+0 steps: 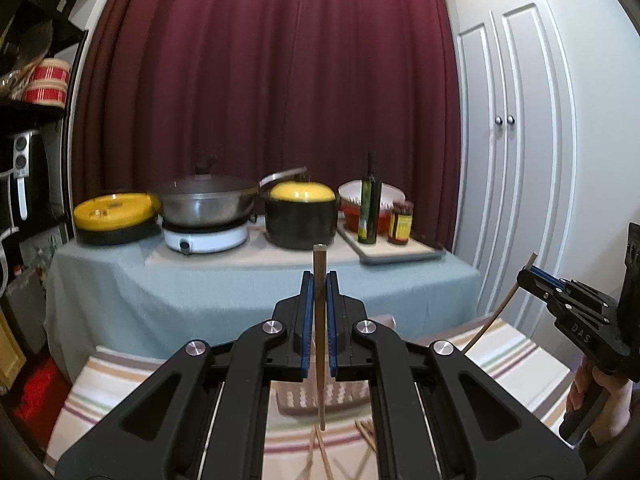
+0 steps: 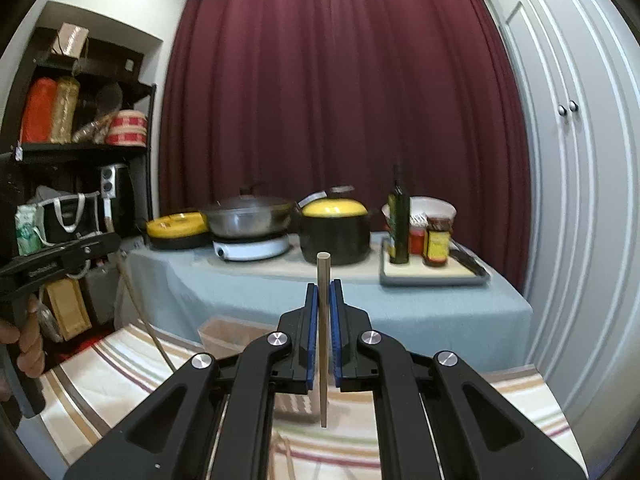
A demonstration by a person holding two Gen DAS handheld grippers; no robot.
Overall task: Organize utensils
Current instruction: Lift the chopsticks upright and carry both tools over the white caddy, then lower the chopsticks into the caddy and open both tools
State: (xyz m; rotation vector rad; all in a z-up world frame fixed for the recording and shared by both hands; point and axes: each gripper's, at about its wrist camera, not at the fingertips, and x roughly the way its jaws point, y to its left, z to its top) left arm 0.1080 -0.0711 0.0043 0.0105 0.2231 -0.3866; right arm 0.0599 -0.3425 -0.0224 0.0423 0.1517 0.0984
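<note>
**Kid:** What have you got?

**Me:** Two sticks. My left gripper [image 1: 319, 280] has its jaws nearly closed on one chopstick [image 1: 320, 340], and it stands straight up between the blue pads. My right gripper [image 2: 324, 288] has its jaws pinched the same way on the other chopstick [image 2: 323, 344]. Both are up in the air, above the striped cloth [image 1: 500, 356] on my worktop.

**Kid:** Where do they go?

**Me:** I think into the holey basket [image 1: 320, 398]. It sits on the striped cloth, right under my left jaws. I should go down slowly, keep each stick straight, and open the jaws only when the tip is inside. If I tip a stick, it may hit the basket rim and bounce out.

**Kid:** What else is around?

**Me:** Biggest first. Behind the basket hangs a big red curtain [image 1: 260, 80]. To the right of it are white cupboard doors [image 1: 516, 140]. Past the basket is a table with a blue cloth [image 1: 256, 292]. On it are a black pot with a yellow lid [image 1: 302, 216], a grey wok [image 1: 208, 200] on a white cooker, an oil bottle [image 1: 370, 204] and a sauce jar [image 1: 401, 223].

**Kid:** Is anything in the way?

**Me:** More loose chopsticks [image 1: 320, 452] lie on the cloth in front of the basket, all crossed. My two grippers are near each other too, so I think one should go first.
</note>
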